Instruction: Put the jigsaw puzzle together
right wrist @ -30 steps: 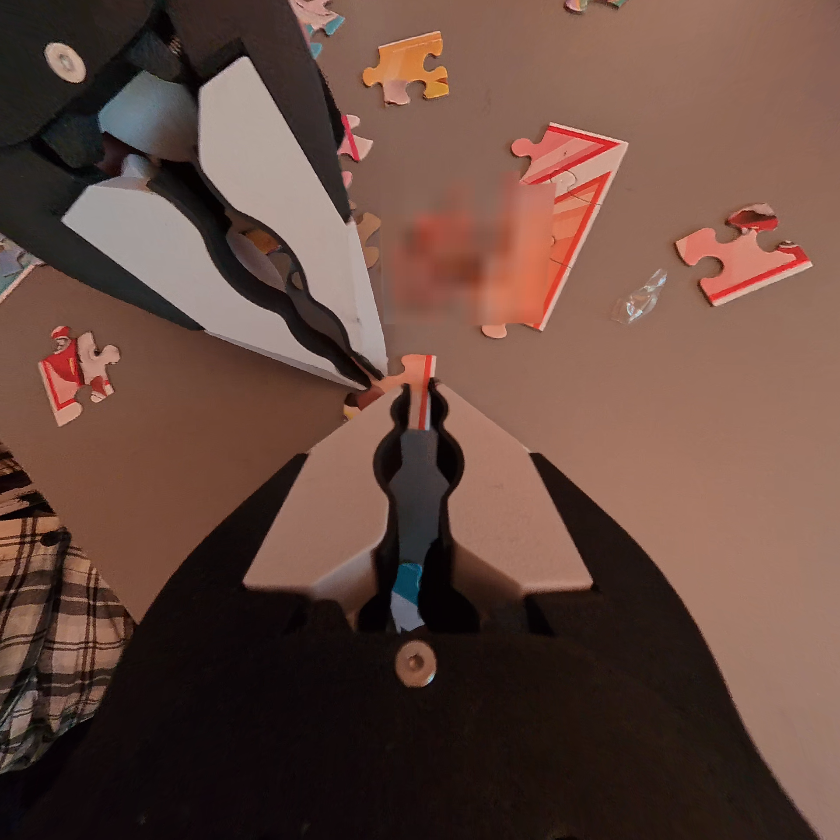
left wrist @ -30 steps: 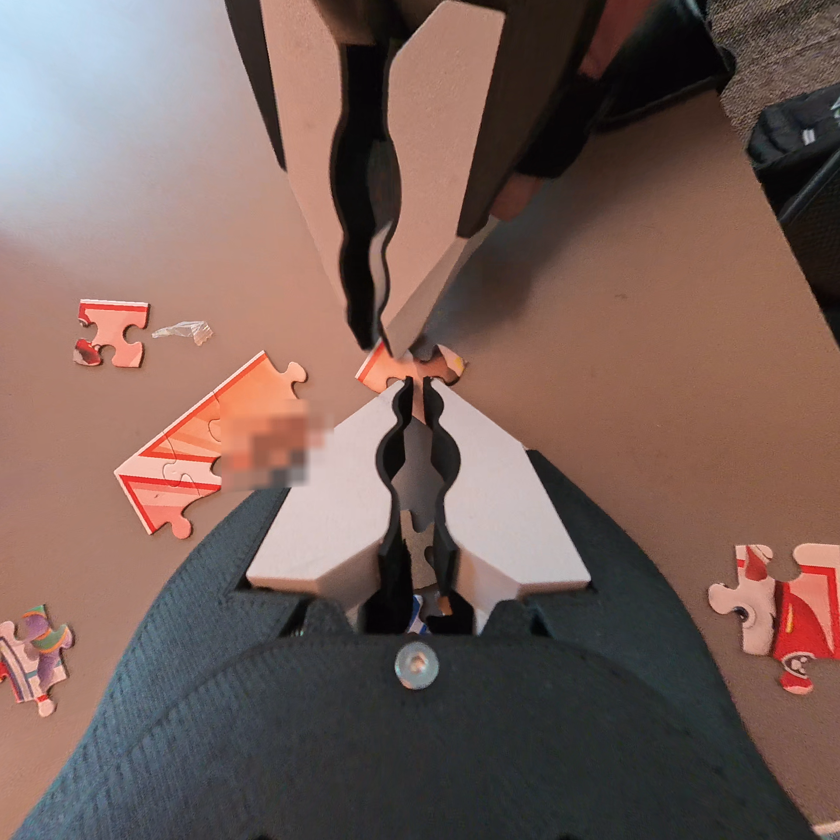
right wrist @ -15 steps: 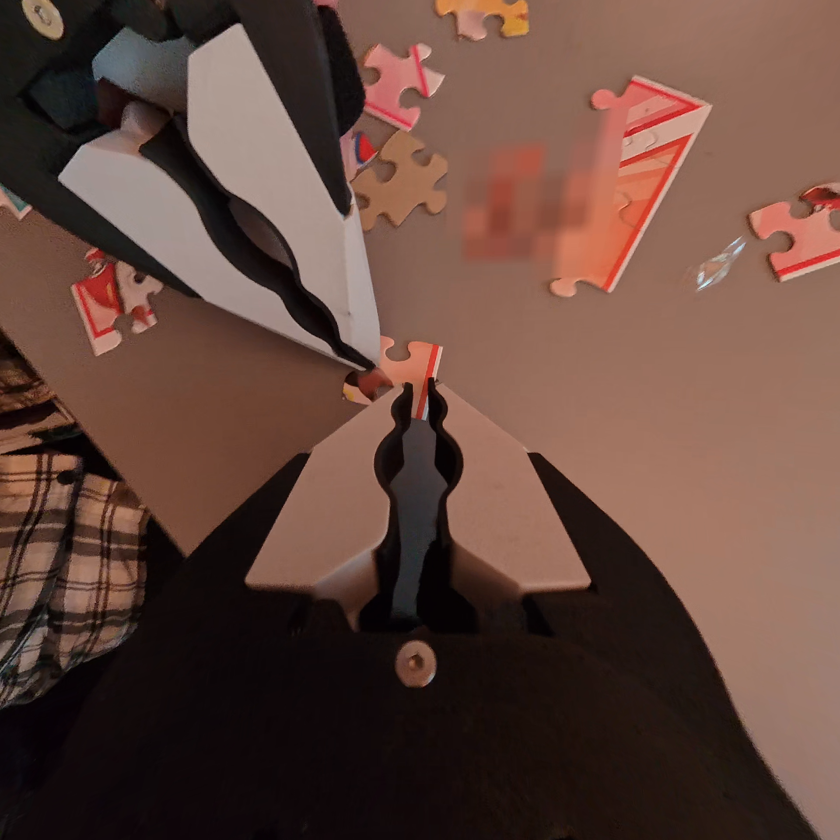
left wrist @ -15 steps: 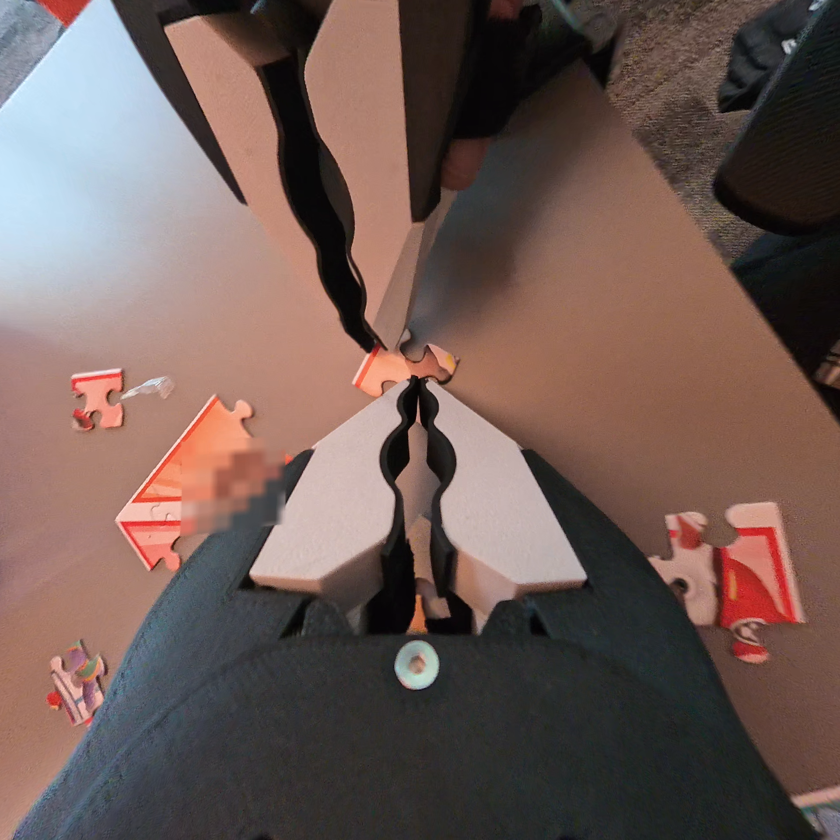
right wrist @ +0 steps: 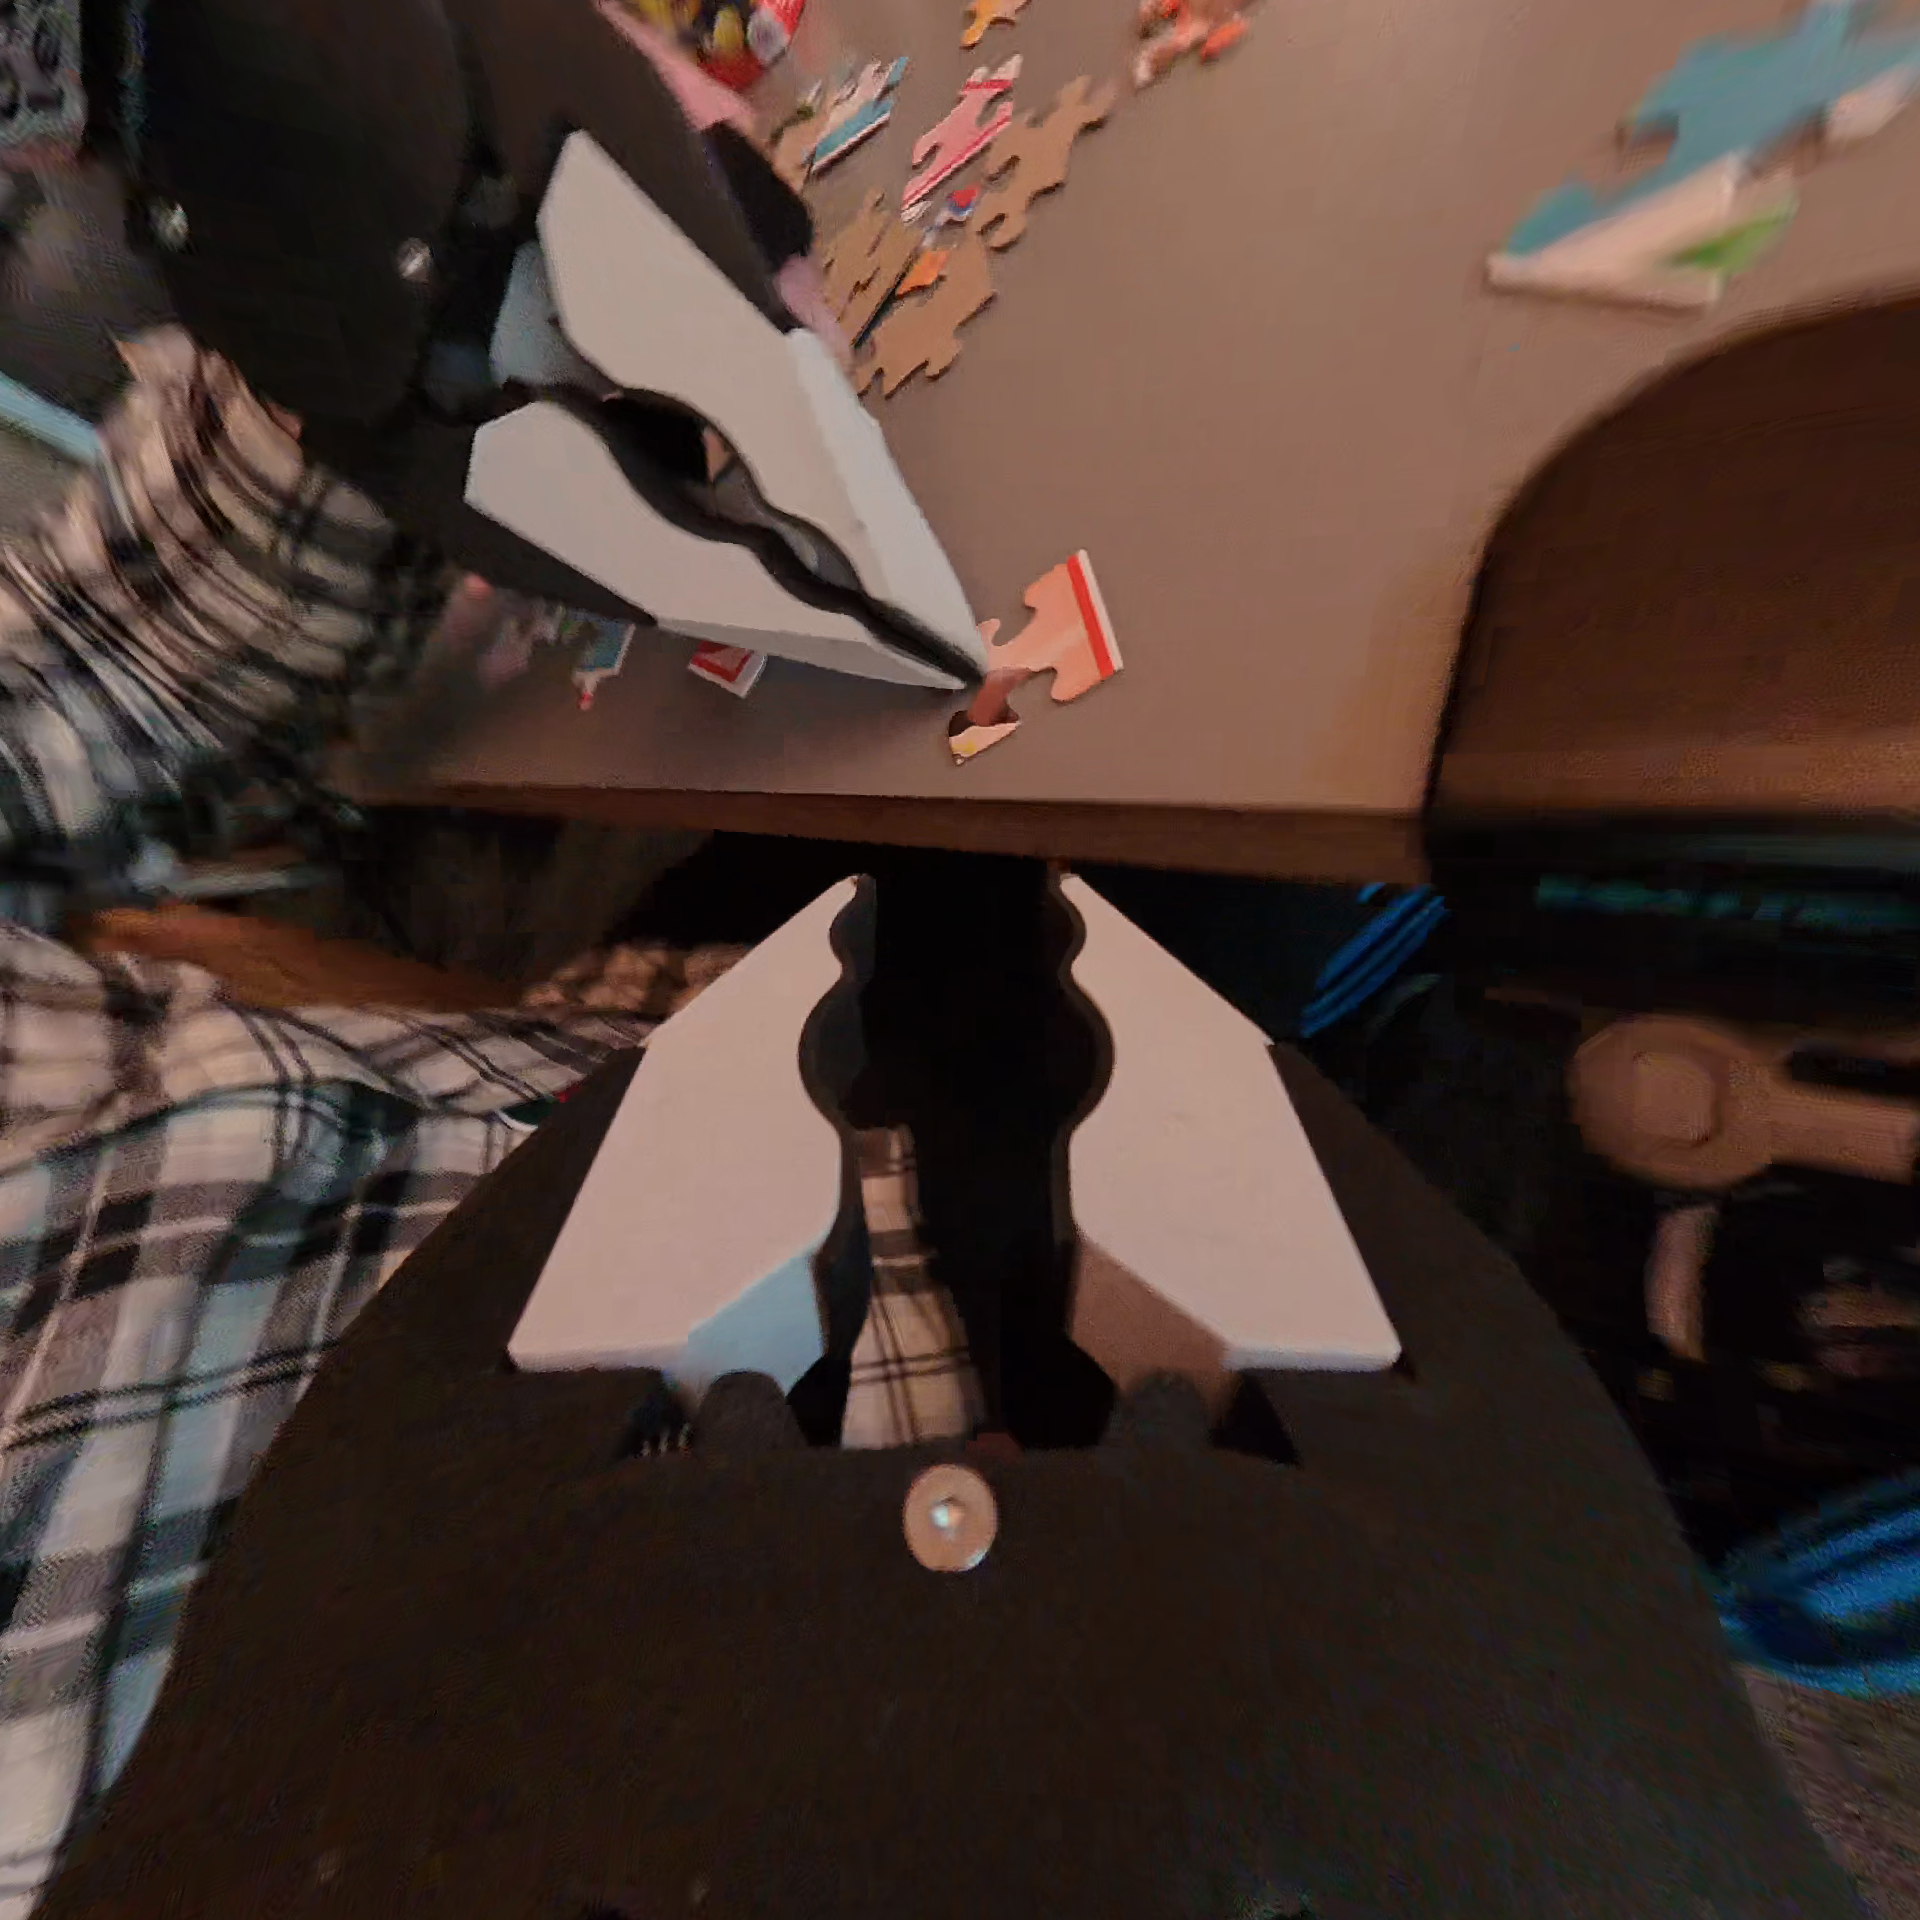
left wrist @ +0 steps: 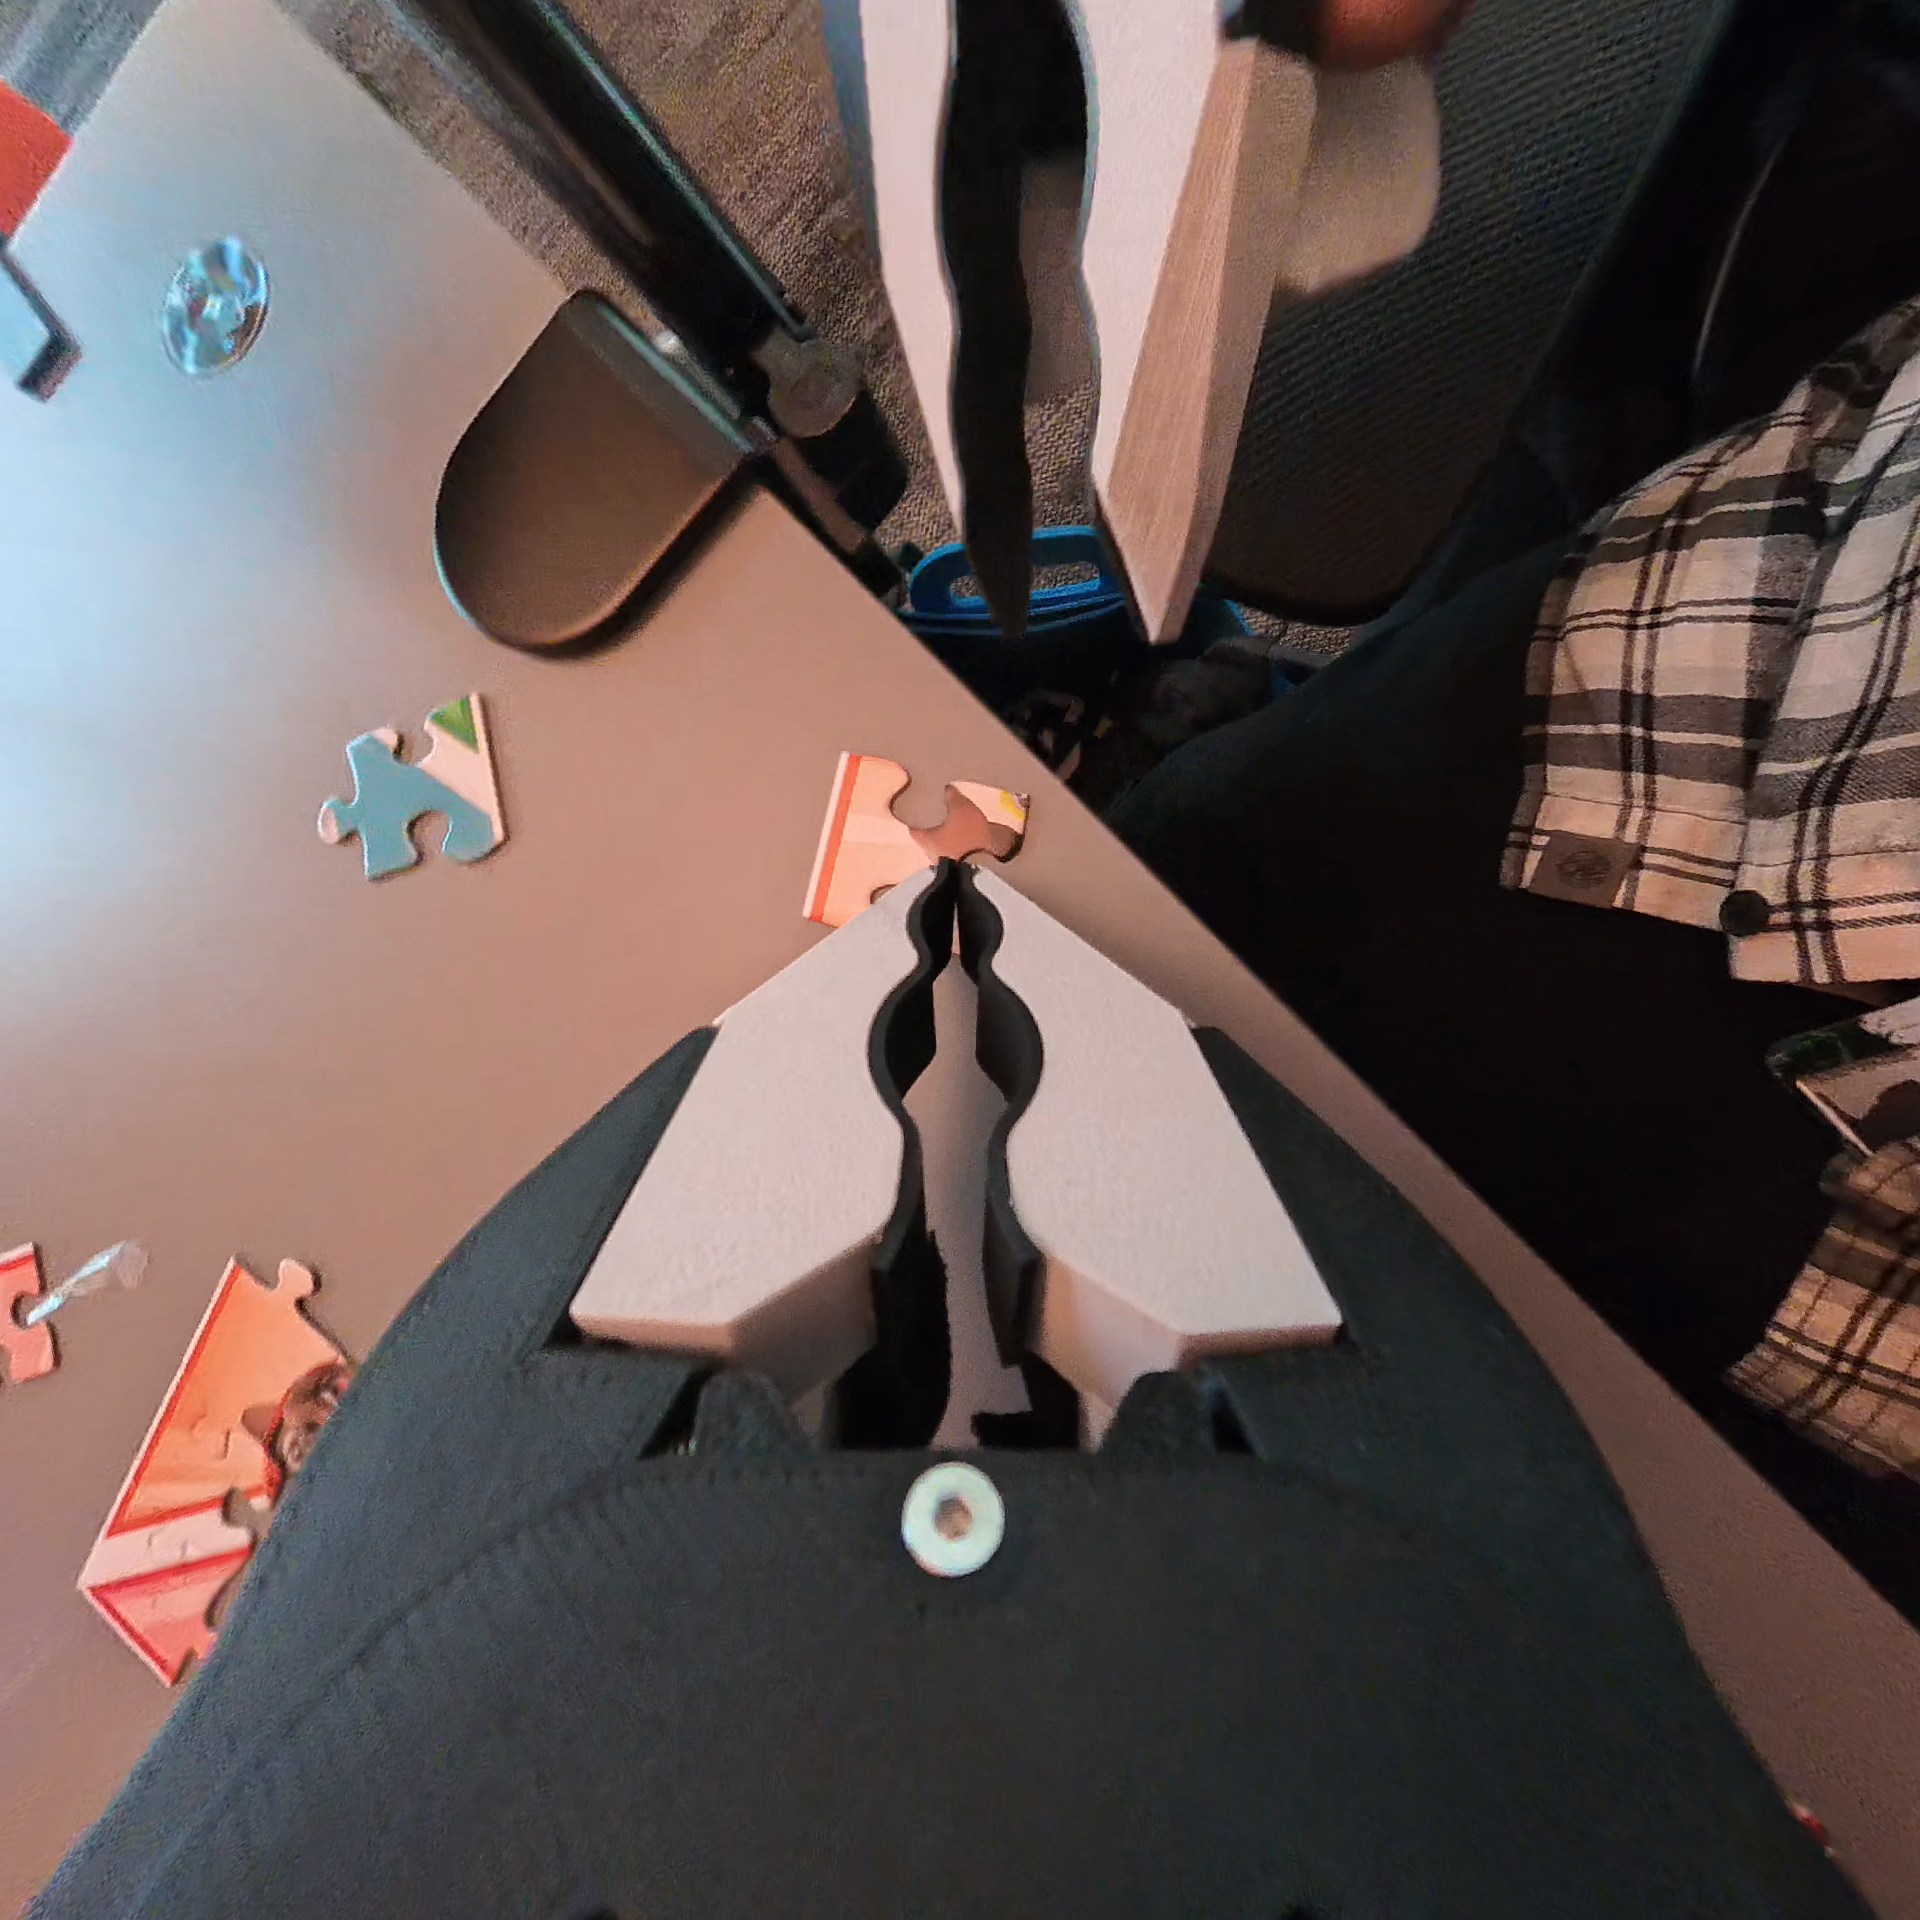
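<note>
My left gripper (left wrist: 956, 868) pinches the pink puzzle piece (left wrist: 883, 842) at the table (left wrist: 520, 1039) edge. My right gripper (right wrist: 961, 883) hangs off-table, jaws wide, empty

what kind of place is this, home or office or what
Probably an office or workroom: a plain desk strewn with puzzle pieces, grey carpet beyond its edge, and what looks like a mesh chair.

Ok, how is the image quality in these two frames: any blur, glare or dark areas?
Left wrist view: mostly sharp, the held puzzle piece crisp, pale glare on the table at upper left, right gripper slightly soft. Right wrist view: heavy motion blur toward the edges, dim below the table edge, fisheye bending.
</note>
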The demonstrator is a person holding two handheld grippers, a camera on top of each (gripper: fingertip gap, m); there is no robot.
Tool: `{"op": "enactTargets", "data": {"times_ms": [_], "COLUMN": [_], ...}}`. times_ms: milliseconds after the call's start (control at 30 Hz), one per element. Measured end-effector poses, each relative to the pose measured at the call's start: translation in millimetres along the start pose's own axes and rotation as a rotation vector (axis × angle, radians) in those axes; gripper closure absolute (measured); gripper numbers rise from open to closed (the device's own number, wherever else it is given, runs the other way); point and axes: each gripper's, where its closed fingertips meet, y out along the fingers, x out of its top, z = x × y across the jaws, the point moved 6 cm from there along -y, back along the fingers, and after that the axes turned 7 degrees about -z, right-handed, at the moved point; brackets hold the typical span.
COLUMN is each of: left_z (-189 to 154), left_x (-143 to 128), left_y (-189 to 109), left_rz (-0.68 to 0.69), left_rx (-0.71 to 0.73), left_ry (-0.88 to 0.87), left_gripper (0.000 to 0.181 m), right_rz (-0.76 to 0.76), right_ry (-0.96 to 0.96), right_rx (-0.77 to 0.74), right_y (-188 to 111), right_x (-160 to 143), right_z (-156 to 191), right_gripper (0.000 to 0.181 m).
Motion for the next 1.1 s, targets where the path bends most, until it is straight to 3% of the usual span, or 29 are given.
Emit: {"op": "enactTargets", "data": {"times_ms": [100, 233, 500, 700, 800, 900, 1100], "left_z": [-2.5, -10.7, -13.7, -9.0, 4.4, 41.6, 123.3], "left_x": [4.2, 11.0, 18.7, 14.6, 11.8, -7.1, -81.2], "left_y": [3.6, 7.9, 7.1, 4.3, -12.1, -35.9, -57.2], "left_rz": [-0.009, -0.030, -0.050, -0.019, -0.031, -0.004, 0.088], "left_rx": [-0.005, -0.024, -0.043, -0.062, -0.013, 0.094, 0.176], "left_ry": [0.016, 0.050, 0.054, 0.057, 0.052, 0.013, -0.281], "left_gripper": [0.181, 0.181, 0.181, 0.181, 0.177, 0.165, 0.139], "right_rz": [-0.087, -0.175, -0.215, -0.192, -0.200, -0.204, -0.212], "right_ry": [0.134, 0.222, 0.233, 0.186, 0.141, 0.081, -0.010], "right_rx": [0.035, 0.113, 0.128, 0.105, 0.119, 0.108, 0.052], "right_y": [10.0, 21.5, 15.1, 6.1, 0.5, 0.5, 28.2], "right_x": [-10.0, -10.2, -15.6, -10.6, 2.1, 25.3, 94.4], "right_z": [-4.3, -1.6, 1.4, 3.4, 12.6, 13.6, 2.4], "right_gripper": [0.150, 0.165, 0.181, 0.181, 0.181, 0.181, 0.181]}}
